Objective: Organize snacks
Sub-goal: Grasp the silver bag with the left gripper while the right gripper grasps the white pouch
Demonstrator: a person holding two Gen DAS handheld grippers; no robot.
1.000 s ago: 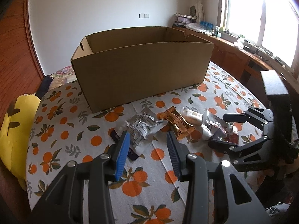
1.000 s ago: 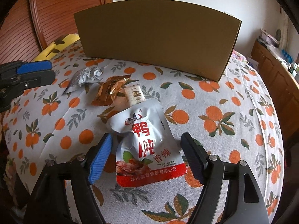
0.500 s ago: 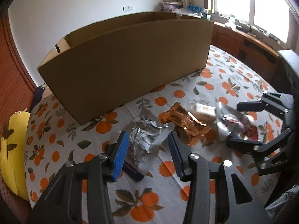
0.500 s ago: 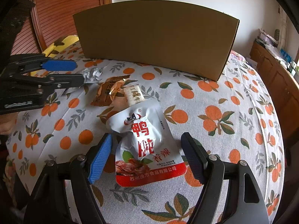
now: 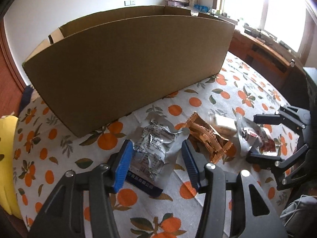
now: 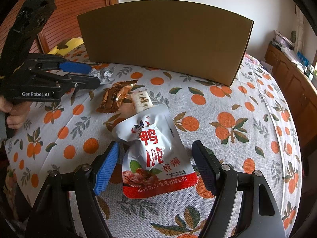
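"GenRobot.AI" on the left tongs (image 6: pixel 93 77); the white pouch (image 6: pixel 154 150) reads "鸭脖 香辣" and "苏州逸方食品有限公司"

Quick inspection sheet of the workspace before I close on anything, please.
Surface: round table, orange-print cloth.
Job's things: cardboard box, open top; silver packet, brown packet, small white bar, red-and-white pouch, all outside the box.
Clutter: nothing seen.
Tongs: left tongs open around silver packet; right tongs open around pouch.
Cables: white cord at table edge.
Surroundings: yellow cushion, wooden cabinets.
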